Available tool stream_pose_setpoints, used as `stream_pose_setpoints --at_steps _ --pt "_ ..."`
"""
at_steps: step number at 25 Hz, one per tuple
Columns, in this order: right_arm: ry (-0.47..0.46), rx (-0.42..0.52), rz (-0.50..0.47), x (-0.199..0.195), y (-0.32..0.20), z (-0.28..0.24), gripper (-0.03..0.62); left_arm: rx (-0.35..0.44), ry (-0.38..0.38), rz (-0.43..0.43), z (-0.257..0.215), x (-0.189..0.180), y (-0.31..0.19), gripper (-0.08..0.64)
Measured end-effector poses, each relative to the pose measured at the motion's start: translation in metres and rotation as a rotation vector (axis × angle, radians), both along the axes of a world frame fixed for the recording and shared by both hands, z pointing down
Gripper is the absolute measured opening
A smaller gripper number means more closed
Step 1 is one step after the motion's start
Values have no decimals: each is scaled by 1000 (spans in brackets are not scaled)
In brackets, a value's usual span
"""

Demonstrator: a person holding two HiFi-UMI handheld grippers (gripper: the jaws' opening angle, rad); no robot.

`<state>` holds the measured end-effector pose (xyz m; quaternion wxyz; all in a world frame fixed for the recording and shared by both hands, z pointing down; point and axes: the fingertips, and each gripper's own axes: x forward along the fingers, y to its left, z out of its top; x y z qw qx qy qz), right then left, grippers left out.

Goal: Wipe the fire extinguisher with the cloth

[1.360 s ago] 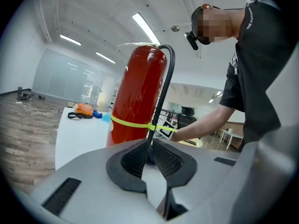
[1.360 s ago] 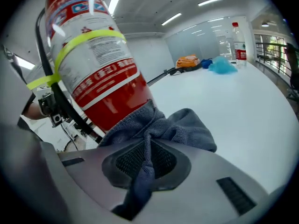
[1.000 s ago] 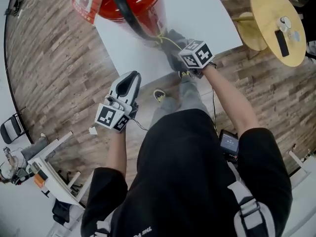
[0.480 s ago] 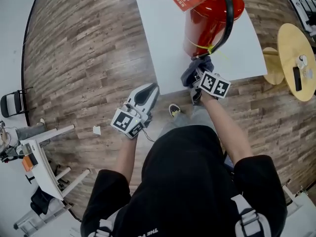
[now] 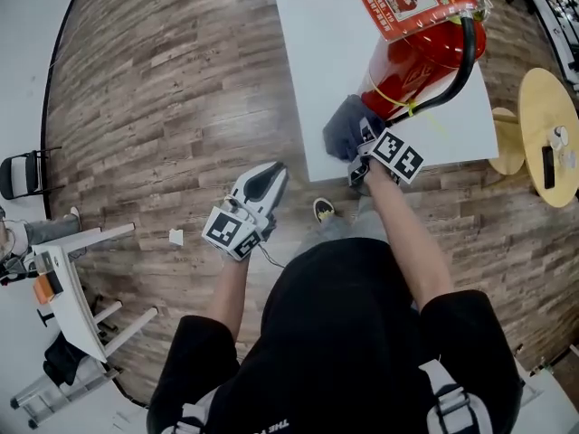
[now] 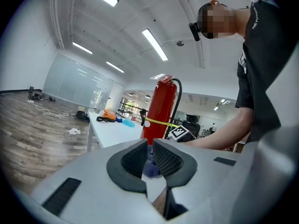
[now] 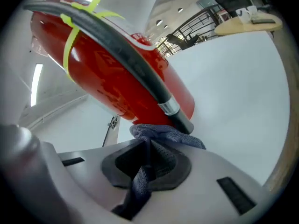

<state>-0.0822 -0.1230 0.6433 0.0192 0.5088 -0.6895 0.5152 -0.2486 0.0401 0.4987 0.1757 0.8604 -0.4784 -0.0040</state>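
Right gripper view: right gripper point(image 7: 149, 146) jaws clench cloth point(image 7: 164, 133) at fire extinguisher point(image 7: 117, 73) base. Left gripper point(image 6: 148, 149) jaws parted, empty, away; unbraced, a hard wipe may topple it.

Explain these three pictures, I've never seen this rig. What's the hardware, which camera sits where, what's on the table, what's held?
There is no robot arm. A person holds a two-jaw gripper in each hand, and the cubes with square markers are part of those grippers. The head view comes from a camera on the person's head, looking steeply down. The left and right gripper views come from cameras riding on each gripper, looking along its jaws. On the white table stands a red fire extinguisher with a black hose. The right gripper is clamped on a blue-grey cloth, close against the extinguisher's lower end. The left gripper is off the table, over the wooden floor, with its jaws slightly apart and nothing between them.
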Motion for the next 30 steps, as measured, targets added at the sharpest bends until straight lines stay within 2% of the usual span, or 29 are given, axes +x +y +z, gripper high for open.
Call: stream_pose_setpoints --at_steps 6,8,12,16,20,24,26,27,30 --pt "67 10 121 59 8 -1 40 12 19 29 1 12 -10 48" --pt "42 1 174 57 9 -1 38 16 26 43 4 18 -12 48" --pt "-92 -85 378 24 1 4 38 8 28 54 6 25 -12 48" --pt "-225 -137 491 -4 -9 11 38 -4 23 17 4 16 -1 48" --pt "-391 -143 659 -30 -32 16 38 -24 -8 -33 5 -2 11 48" --pt "-498 -109 806 -39 -55 14 40 -49 -43 -56 4 -11 26 48" --pt "-487 -81 799 -42 -58 7 40 -59 -57 -70 3 -16 30 48" --pt "-463 -60 761 -43 -56 2 40 -61 -58 -76 4 -17 30 48" --pt "-351 1 575 -36 -37 -8 38 -59 -45 -71 6 -13 28 48"
